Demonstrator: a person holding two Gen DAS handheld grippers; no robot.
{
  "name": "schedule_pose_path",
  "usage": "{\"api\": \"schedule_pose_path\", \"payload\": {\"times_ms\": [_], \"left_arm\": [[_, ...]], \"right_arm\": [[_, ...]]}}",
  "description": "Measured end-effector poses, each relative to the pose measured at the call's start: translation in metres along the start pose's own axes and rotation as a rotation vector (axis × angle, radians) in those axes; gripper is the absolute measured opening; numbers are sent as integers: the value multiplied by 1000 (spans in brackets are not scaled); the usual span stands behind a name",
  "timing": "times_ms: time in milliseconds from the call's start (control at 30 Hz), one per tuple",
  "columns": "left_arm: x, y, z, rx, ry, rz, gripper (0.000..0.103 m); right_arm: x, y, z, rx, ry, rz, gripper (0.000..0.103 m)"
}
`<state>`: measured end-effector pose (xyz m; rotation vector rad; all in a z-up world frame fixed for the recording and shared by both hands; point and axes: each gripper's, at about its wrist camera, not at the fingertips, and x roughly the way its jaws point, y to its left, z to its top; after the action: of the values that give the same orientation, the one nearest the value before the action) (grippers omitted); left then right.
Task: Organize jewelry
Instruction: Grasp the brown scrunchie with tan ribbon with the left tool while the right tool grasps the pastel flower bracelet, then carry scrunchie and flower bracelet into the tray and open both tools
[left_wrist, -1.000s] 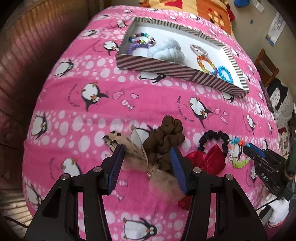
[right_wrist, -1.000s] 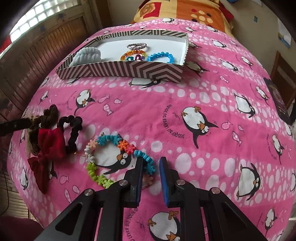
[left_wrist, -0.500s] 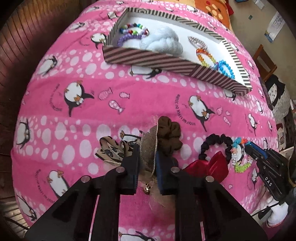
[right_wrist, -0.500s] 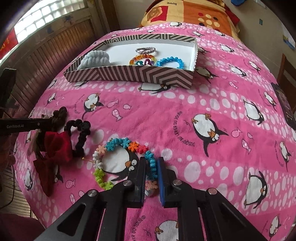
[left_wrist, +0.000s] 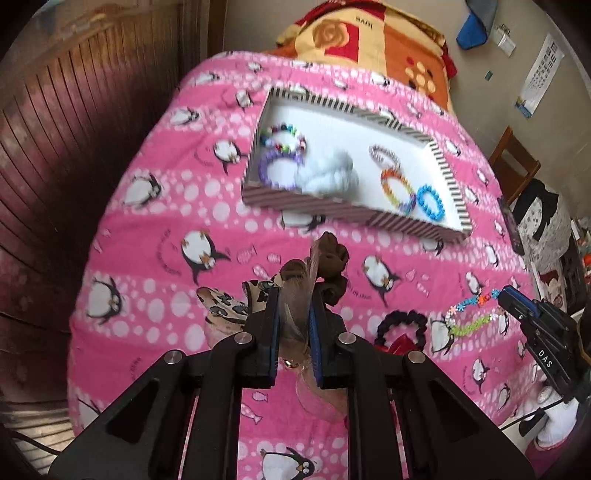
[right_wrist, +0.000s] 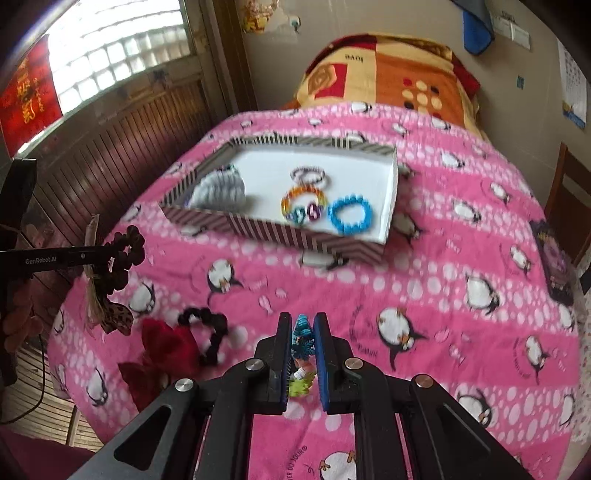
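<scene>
My left gripper (left_wrist: 293, 293) is shut on a brown scrunchie (left_wrist: 332, 258) with a sheer tan ribbon and a leopard-print bow (left_wrist: 225, 306), held up off the pink penguin bedspread (left_wrist: 166, 206). My right gripper (right_wrist: 303, 318) is shut on a flower-bead bracelet (right_wrist: 303, 334), which hangs from it above the bed. In the left wrist view the bracelet (left_wrist: 469, 314) dangles from the right gripper (left_wrist: 504, 292). The striped box (right_wrist: 277, 230) lies farther up the bed and holds several bracelets and a pale knit scrunchie (right_wrist: 221, 190).
A black scrunchie (right_wrist: 207, 332) and a red bow (right_wrist: 162, 350) lie on the bedspread between the two grippers. An orange patterned blanket (right_wrist: 391, 74) is at the head of the bed. A wood-panelled wall (left_wrist: 55, 129) runs along the left, and a wooden chair (left_wrist: 517, 166) stands at the right.
The left jaws closed on the brown scrunchie and ribbon and lifted them. The right jaws closed on the flower-bead bracelet and raised it off the bedspread. Both views have pulled back from the bed.
</scene>
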<state>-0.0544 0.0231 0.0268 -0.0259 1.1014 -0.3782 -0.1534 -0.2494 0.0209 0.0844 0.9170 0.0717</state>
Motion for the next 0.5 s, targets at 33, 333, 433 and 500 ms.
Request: {"api": "schedule_pose_path", "payload": {"times_ms": [33,333,433,500], "left_arm": [[-2,-1,2,2,-8,1,12],[-27,-7,20,35,-79,17,11],[-29,-10,26,49,-97,22,11],[-26,-7,28,33,-89,17,11]], "right_arm": [[-2,1,3,-6,-5,-4,11],[-17,5,32,-49,-46,-20,11],[-17,8,41,-67,-53,-23,11],[-17,9,45,-71,-55,-18,11]]}}
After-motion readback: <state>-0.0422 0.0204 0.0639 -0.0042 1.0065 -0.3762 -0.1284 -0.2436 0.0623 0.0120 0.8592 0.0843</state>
